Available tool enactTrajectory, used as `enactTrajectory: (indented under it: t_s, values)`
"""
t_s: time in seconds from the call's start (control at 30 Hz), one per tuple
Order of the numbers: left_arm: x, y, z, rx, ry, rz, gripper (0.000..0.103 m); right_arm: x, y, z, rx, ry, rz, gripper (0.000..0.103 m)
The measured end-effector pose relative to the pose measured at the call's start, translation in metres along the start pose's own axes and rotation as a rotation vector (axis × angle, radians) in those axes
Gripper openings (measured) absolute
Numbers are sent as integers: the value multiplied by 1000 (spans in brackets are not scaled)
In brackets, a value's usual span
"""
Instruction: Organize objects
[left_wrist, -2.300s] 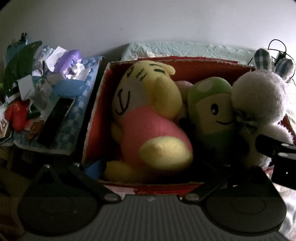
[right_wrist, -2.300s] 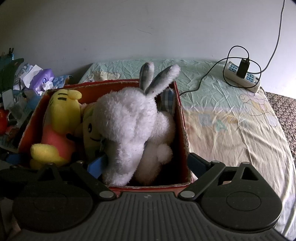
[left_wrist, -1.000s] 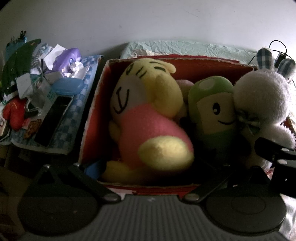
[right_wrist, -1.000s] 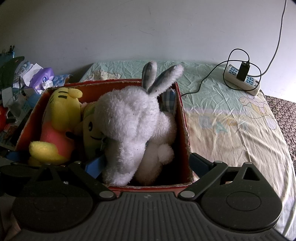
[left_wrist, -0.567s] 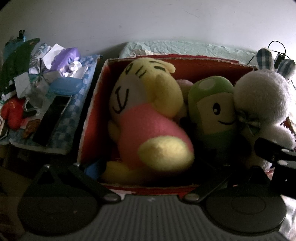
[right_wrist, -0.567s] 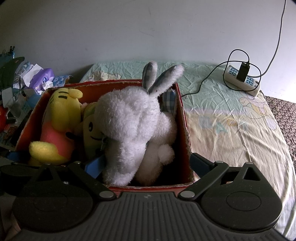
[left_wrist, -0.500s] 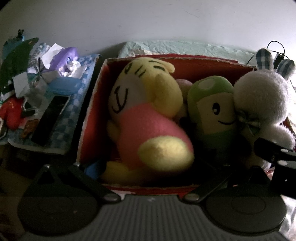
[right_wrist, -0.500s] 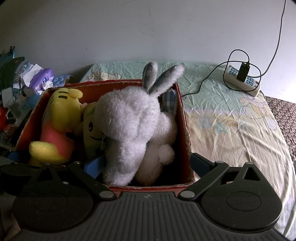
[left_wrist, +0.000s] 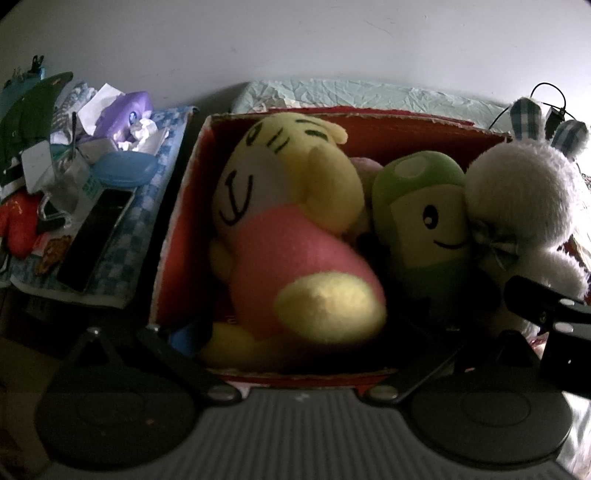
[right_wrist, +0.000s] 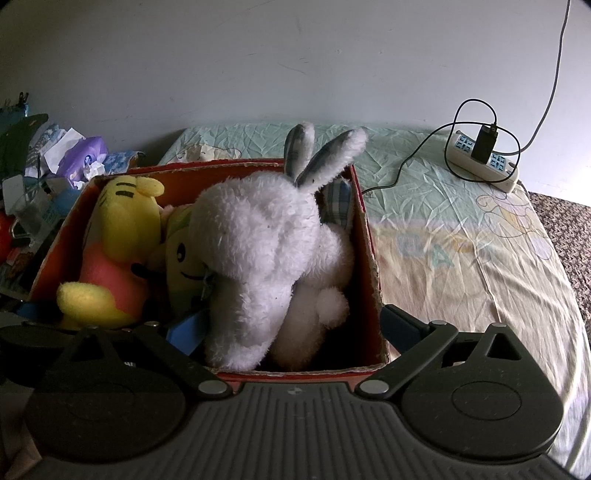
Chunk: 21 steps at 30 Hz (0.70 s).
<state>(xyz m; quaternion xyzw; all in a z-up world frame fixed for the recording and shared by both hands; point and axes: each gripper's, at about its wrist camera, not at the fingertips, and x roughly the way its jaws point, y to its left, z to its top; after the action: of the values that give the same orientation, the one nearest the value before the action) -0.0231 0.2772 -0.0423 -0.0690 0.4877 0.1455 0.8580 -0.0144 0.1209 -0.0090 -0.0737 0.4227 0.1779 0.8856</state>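
The red cardboard box (right_wrist: 369, 236) stands on the bed sheet (right_wrist: 461, 236) and holds three soft toys side by side. The yellow and pink plush (left_wrist: 291, 236) lies at the left, the green plush (left_wrist: 424, 210) with a smiling face is in the middle, and the white rabbit (right_wrist: 258, 251) fills the right part, its ears rising above the rim. The left gripper (left_wrist: 303, 332) is spread wide across the near wall of the box and holds nothing. The right gripper (right_wrist: 291, 328) is also spread wide, one finger inside the box and one outside. A power strip (right_wrist: 484, 162) lies on the sheet near the wall. The cluttered side table (left_wrist: 92, 206) has printed packages, but no writing is readable.
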Motion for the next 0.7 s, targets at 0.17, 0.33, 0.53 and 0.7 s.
enactTrajectory:
  t_s: [0.17, 0.33, 0.53, 0.7]
  values:
    - [0, 0, 0, 0, -1, 0, 103, -1, 0, -2, 1, -1, -1, 101]
    - [0, 1, -1, -1, -7, 0, 103, -1, 0, -2, -1, -3, -2, 101]
    - [0, 0, -3, -3, -17, 2, 103, -1, 0, -2, -1, -11, -8, 101]
    - [-1, 0, -4, -3, -26, 4, 103, 3, -2, -4, 15, -7, -18, 103]
